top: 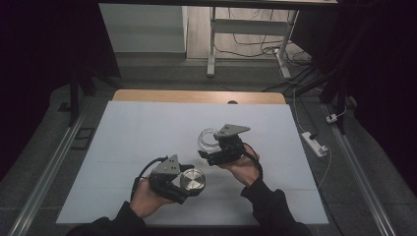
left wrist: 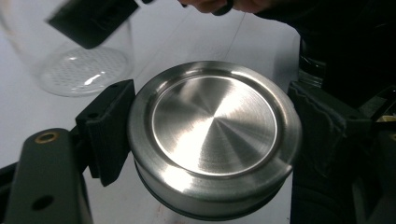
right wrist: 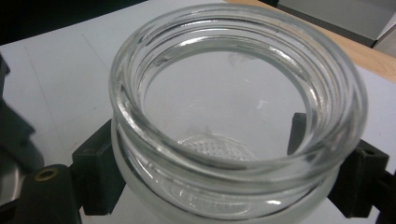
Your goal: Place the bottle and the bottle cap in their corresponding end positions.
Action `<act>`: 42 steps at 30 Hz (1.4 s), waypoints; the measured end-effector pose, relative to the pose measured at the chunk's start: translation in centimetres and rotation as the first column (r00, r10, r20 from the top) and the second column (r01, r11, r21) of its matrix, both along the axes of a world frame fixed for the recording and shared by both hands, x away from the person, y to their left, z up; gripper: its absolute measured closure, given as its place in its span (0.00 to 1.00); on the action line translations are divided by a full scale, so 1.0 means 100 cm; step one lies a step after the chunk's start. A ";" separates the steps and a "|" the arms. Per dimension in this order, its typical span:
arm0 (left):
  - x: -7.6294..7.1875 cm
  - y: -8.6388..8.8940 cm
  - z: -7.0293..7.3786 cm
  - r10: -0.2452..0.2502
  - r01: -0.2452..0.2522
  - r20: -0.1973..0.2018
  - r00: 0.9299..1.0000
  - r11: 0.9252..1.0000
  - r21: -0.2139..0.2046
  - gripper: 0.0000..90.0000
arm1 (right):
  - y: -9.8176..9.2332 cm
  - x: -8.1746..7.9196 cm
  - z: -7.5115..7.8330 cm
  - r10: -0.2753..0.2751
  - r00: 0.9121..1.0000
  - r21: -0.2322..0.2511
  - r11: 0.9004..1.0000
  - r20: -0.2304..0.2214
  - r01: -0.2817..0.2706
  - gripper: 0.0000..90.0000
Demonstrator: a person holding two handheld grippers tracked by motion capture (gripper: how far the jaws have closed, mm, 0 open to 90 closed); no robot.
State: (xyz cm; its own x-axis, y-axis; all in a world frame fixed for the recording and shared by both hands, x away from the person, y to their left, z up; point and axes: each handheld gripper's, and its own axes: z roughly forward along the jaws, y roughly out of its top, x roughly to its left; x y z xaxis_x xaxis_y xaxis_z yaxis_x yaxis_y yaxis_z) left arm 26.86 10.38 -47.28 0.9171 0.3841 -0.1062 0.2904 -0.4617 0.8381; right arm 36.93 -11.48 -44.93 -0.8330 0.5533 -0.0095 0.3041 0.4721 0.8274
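Observation:
A round brushed-steel lid (top: pixel 192 180) (left wrist: pixel 212 135) sits between the jaws of my left gripper (top: pixel 189 182) (left wrist: pixel 210 135), which is shut on its rim near the front of the white table (top: pixel 147 128). A clear glass jar (top: pixel 208 139) (right wrist: pixel 233 107) with a threaded mouth and a dimpled base is held by my right gripper (top: pixel 212 147) (right wrist: pixel 229 154), shut on its wall just below the rim. The jar stands a little beyond and to the right of the lid. In the left gripper view the jar's base (left wrist: pixel 84 70) shows at upper left, behind one black jaw of the right gripper.
A wooden strip (top: pixel 196 96) runs along the table's far edge. Beyond it stand a desk frame (top: pixel 211 44) and loose cables on the floor; a power strip (top: pixel 314 143) lies off the table's right side.

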 end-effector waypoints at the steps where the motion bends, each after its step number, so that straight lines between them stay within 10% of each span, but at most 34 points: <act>1: 0.001 -0.001 -0.002 -0.001 0.001 -0.003 1.000 1.000 0.001 0.23 | 0.002 0.002 0.000 0.002 1.000 -0.003 1.000 0.002 -0.002 0.17; 42: 0.014 -0.023 -0.054 0.027 -0.025 -0.022 0.999 0.995 0.096 0.22 | 0.027 0.038 -0.042 -0.044 0.999 -0.080 0.996 -0.002 0.044 0.17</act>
